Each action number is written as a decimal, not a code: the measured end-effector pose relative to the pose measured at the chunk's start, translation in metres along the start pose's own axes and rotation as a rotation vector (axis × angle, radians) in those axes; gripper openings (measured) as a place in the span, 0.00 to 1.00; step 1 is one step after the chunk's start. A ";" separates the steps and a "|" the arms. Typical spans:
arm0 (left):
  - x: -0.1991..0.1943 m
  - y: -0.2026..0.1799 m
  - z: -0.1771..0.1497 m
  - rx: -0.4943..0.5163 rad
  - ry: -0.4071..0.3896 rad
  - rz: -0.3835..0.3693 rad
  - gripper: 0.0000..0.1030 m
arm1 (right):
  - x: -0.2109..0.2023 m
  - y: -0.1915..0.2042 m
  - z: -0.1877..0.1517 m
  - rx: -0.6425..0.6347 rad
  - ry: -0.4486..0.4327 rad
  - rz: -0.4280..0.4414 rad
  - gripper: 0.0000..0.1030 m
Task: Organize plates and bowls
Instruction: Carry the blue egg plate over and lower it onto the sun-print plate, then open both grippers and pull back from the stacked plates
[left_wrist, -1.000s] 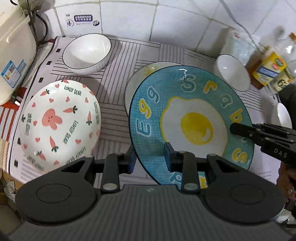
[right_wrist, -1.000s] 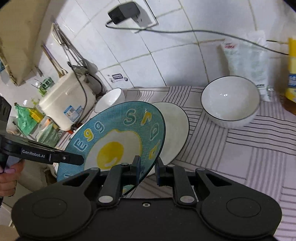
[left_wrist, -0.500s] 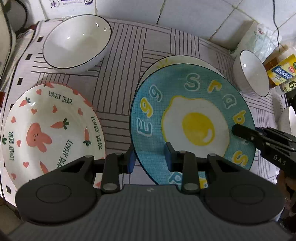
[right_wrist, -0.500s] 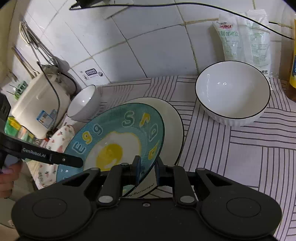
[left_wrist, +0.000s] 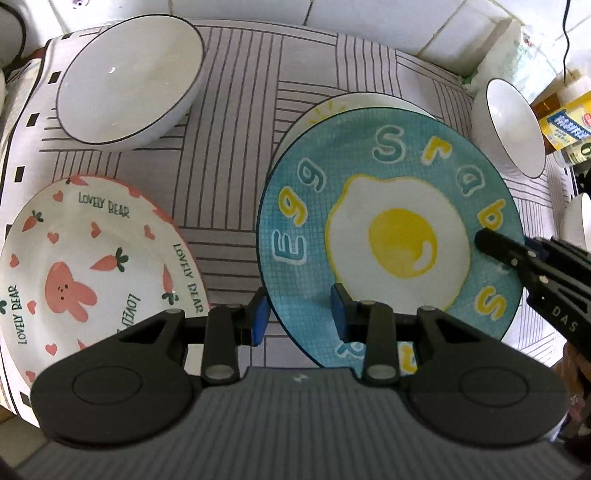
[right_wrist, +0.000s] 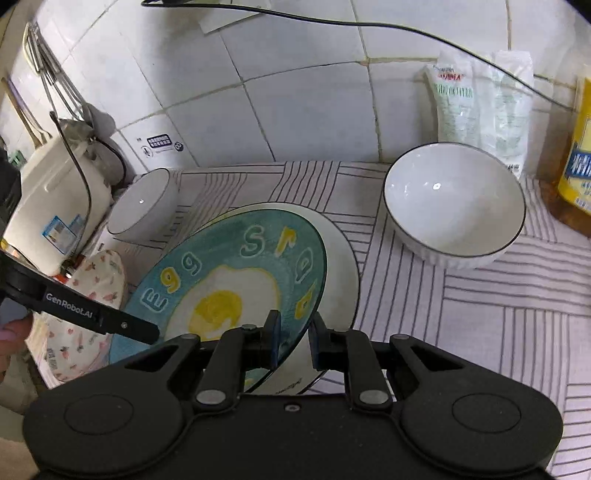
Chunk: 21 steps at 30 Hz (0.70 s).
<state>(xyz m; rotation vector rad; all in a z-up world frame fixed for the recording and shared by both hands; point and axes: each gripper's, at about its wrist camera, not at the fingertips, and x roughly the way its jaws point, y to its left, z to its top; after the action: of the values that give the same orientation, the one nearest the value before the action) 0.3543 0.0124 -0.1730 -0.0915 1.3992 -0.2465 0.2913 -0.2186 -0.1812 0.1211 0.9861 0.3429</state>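
The blue fried-egg plate rests on a white plate on the striped cloth. My left gripper straddles its near rim. Its jaws are opening, and the left pad stands just off the rim's outer edge. My right gripper is shut on the same plate's right rim, and one of its fingers lies over the plate's right side. A pink rabbit plate lies to the left. White bowls with dark rims sit at the back left and on the right.
A white rice cooker stands at the far left with a person's hand below it. Plastic bags and a yellow bottle line the tiled wall on the right. A third bowl's edge shows at the right.
Both grippers have lowered the blue plate onto the white plate. My left wrist view has tipped downward and closer to the cloth. The left pads have spread slightly apart.
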 end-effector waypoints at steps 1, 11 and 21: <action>0.001 -0.002 0.000 0.005 0.003 0.001 0.32 | 0.001 0.004 0.001 -0.020 0.003 -0.024 0.21; 0.006 -0.018 -0.007 0.000 -0.023 0.055 0.32 | 0.005 0.026 -0.002 -0.114 -0.003 -0.175 0.31; 0.004 -0.028 -0.022 -0.053 -0.055 0.070 0.27 | 0.002 0.047 -0.025 -0.261 -0.121 -0.213 0.10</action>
<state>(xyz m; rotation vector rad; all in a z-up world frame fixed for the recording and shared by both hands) 0.3302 -0.0142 -0.1746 -0.0922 1.3521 -0.1480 0.2612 -0.1752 -0.1846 -0.1970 0.8185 0.2621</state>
